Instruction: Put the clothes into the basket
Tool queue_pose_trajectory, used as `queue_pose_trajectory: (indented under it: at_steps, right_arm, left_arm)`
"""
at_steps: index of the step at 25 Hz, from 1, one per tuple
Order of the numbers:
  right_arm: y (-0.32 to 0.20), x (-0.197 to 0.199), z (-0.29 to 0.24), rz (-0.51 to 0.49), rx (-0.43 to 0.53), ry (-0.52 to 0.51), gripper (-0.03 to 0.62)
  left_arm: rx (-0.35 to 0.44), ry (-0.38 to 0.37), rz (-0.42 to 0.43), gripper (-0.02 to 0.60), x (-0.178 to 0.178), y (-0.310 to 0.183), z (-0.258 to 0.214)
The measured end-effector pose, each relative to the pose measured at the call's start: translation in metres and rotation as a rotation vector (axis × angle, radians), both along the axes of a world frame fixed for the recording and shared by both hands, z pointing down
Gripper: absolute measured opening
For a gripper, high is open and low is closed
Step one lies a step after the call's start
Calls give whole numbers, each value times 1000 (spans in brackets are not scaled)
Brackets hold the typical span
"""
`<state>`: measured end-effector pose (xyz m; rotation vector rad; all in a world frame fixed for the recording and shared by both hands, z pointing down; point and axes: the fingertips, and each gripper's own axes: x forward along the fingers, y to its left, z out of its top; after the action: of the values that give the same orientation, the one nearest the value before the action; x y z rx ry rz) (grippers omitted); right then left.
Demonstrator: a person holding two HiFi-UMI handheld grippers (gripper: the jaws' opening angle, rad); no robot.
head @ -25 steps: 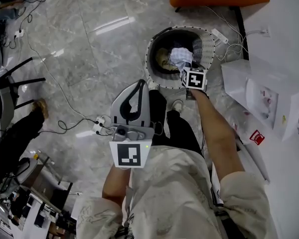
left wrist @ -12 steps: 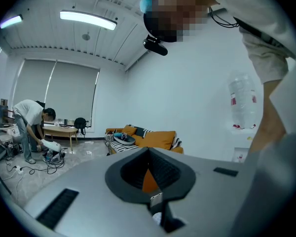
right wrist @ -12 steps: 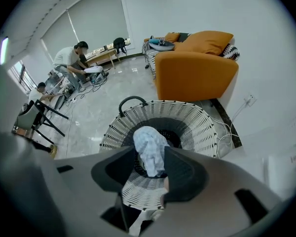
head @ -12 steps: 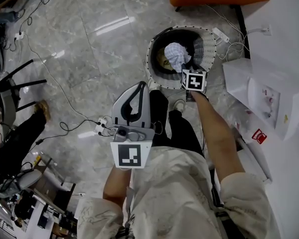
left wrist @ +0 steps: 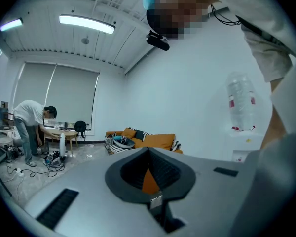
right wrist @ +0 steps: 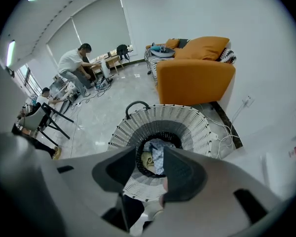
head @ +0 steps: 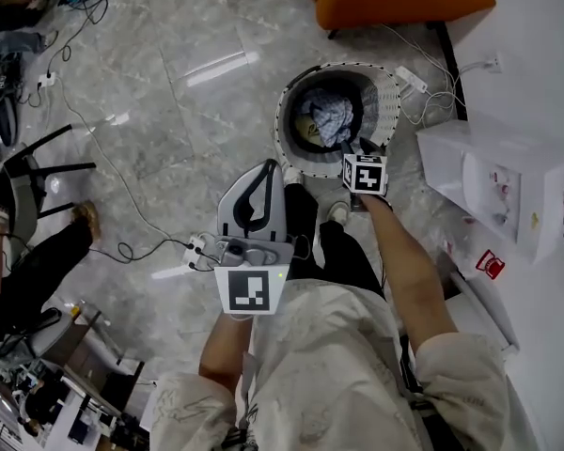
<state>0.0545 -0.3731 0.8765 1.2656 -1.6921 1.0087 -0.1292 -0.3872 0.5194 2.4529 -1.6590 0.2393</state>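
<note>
Down in the basket (head: 387,109) the clothes (head: 331,120) lie, soft and light, so we'd pinch any fold. Our right gripper (right wrist: 156,161) hangs above, jaws apart, empty; our left gripper (left wrist: 148,154) is closed on nothing.

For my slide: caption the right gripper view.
Open right gripper poised over the white basket, clothes lying inside.

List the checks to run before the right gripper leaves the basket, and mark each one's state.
1. Right gripper jaws apart, nothing between them: ok.
2. Clothes lying inside the basket: ok.
3. No fabric draped over the basket rim: ok.
4. Left gripper jaws together and empty: ok.
5. More clothes waiting to be picked up: cannot tell, none in view.
</note>
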Motion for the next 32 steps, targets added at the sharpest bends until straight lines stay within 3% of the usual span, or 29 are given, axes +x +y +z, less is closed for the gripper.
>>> queue_pose_trajectory:
  at_steps: [5, 10, 21, 32]
  right_arm:
    - [13, 11, -44, 16, 95, -55, 150]
    - [16, 27, -106, 5, 250, -102, 149]
    - [54, 70, -267, -44, 569, -144, 149]
    - [90, 106, -433, -97, 918, -174, 150]
  left_arm:
    - [40, 9, -7, 3, 16, 12, -25]
    - [79, -18, -4, 3, 35, 29, -46]
    - [120, 13, -54, 3, 61, 79, -90]
    - [208, -12, -107, 3, 85, 132, -138]
